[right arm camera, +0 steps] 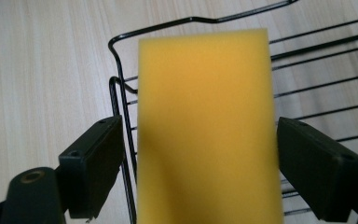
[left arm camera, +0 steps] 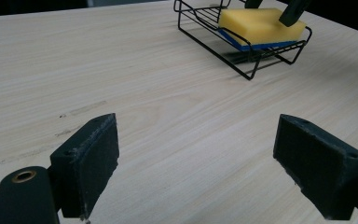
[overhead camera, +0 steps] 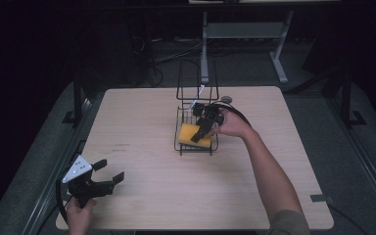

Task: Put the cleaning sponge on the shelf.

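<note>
In the high view the yellow sponge (overhead camera: 194, 134) lies in the lower tray of a black wire rack (overhead camera: 196, 148) just right of the frame's centre, on the pale wooden worktop (overhead camera: 142, 161). The right tongs (overhead camera: 201, 128) reach down over the sponge from the right, held by a hand (overhead camera: 232, 124) whose forearm runs to the lower right of the frame. In the right gripper view the sponge (right arm camera: 207, 126) fills the middle, with one black jaw on each side; the jaws stand wide, with small gaps to the sponge's edges, so they are not clamped on it. The left tongs (overhead camera: 108, 171) sit at the lower left of the high view, above bare worktop, jaws spread wide. The left gripper view shows the sponge (left arm camera: 261, 25), with its blue underside, in the rack (left arm camera: 249, 56) at the upper right
</note>
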Motion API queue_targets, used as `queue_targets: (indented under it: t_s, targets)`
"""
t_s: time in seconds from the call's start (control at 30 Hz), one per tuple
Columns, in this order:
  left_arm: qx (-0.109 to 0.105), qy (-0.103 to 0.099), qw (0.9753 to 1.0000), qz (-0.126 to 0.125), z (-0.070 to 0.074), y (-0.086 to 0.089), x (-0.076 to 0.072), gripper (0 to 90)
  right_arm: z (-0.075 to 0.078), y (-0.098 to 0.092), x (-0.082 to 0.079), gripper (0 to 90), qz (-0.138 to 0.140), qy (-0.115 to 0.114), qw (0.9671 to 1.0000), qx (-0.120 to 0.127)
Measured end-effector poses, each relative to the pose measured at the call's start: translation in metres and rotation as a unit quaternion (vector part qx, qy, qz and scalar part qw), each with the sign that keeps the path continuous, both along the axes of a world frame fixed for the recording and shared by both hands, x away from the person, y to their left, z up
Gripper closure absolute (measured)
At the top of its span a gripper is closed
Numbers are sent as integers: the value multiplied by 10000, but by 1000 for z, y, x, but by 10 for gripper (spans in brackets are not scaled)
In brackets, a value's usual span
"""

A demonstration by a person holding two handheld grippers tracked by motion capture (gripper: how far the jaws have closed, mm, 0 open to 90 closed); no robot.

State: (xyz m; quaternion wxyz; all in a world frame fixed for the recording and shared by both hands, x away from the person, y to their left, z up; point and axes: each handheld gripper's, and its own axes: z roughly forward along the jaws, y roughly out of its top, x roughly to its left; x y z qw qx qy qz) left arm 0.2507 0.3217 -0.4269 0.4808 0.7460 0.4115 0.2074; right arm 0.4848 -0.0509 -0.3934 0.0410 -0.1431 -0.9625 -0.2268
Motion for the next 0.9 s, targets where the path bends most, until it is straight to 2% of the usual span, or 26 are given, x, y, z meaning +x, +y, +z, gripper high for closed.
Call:
queue_targets:
  t_s: [0.2, 0.43, 0.63, 0.7, 0.9]
  targets:
    - [16, 12, 10000, -9, 0, -1, 0, 134, 2, -3, -1, 160, -18, -19, 10000, 7]
    - [18, -8, 10000, -12, 0, 0, 0, 134, 3, -5, -3, 160, 1, -26, 9999, 123]
    - [21, 3, 10000, -12, 0, -1, 0, 134, 1, -14, -4, 161, -119, -6, 9995, 289]
    - [14, 14, 10000, -24, 0, -1, 0, 134, 1, -18, -5, 161, -174, 51, 9996, 228]
    - [33, 7, 10000, -23, 0, -2, 0, 134, 5, -24, -6, 161, -251, 22, 9994, 221]
